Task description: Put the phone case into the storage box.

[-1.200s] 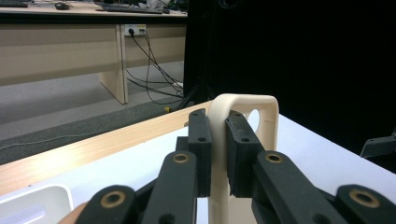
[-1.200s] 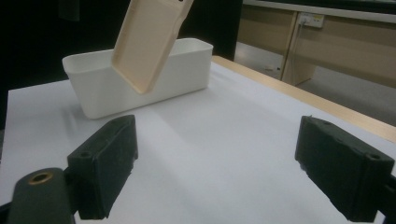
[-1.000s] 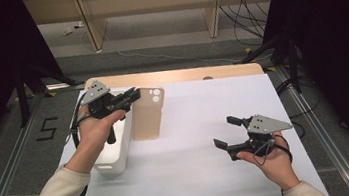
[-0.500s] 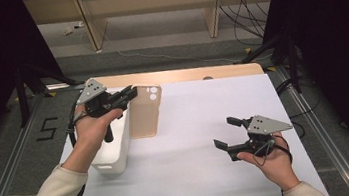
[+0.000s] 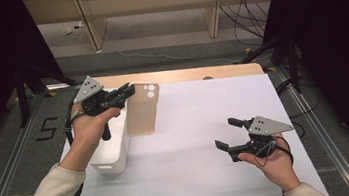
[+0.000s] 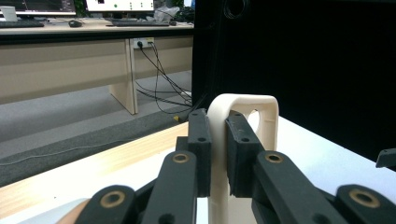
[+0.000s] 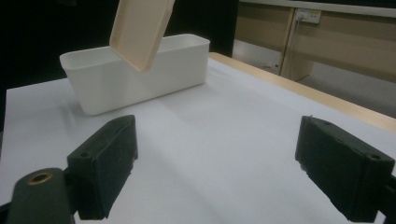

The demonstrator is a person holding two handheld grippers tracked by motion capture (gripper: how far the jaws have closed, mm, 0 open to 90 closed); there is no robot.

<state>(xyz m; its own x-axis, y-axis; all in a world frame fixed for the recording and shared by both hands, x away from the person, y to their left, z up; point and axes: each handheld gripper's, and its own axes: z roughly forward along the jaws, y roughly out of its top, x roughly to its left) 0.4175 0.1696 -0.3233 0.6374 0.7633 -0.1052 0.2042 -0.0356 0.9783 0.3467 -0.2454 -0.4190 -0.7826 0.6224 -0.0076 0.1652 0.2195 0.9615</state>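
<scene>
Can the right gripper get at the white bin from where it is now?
Probably yes: the right gripper is open, with bare white table between it and the white bin. The phone case, held in the left gripper, hangs over the bin's near rim.

A single digit, "5" (image 5: pixel 48 128), is showing in black on the grey floor to the left of the table in the high view, just beside the metal floor rail. No other writing is standing out clearly enough to read: the monitors (image 6: pixel 120 4) at the top of the left gripper view are glowing with content that is too small and blurred to make out, and the phone case (image 5: pixel 142 109) and the white bin (image 7: pixel 135 70) are carrying no legible marks.
</scene>
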